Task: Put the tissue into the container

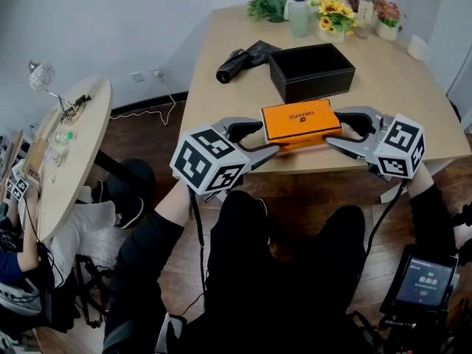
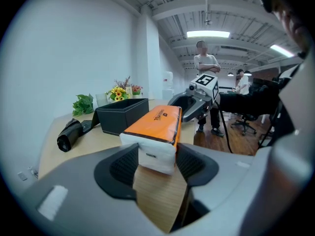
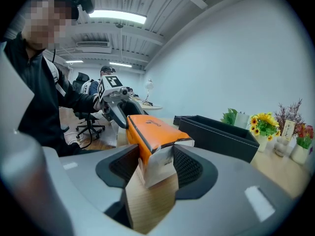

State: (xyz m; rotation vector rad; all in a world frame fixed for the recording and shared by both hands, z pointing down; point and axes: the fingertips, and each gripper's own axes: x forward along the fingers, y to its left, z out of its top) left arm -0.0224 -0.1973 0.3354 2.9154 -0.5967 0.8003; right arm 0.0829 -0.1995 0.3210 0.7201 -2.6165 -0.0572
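Gripping one orange tissue pack point(image 1: 301, 122) from both ends, the left gripper point(image 1: 267, 139) and the right gripper point(image 1: 333, 129) meet over the near edge of a light wooden table point(image 1: 221, 87). In the left gripper view we see the jaws drawn in narrow, their ribbed pads point(image 2: 123, 166) pressed against the white end of the pack. The right gripper view shows the same at the other end: pads point(image 3: 189, 168) tight on the folded white flap, the orange wrapper running away from the camera toward the opposite gripper. The pack lies roughly level between them; whether it rests on the wood or hangs just clear of it we cannot tell.

Just beyond the pack stands the black rectangular container point(image 1: 313, 87), open at the top, its inside showing only dark lining. The pack is outside it, near its front wall but apart from it. Left of the container lies a black rolled bundle point(image 1: 240, 61). Along the far edge of the table we make out a green plant point(image 1: 269, 4), a pale jug point(image 1: 299, 15) and a bunch of sunflowers point(image 1: 333, 13).
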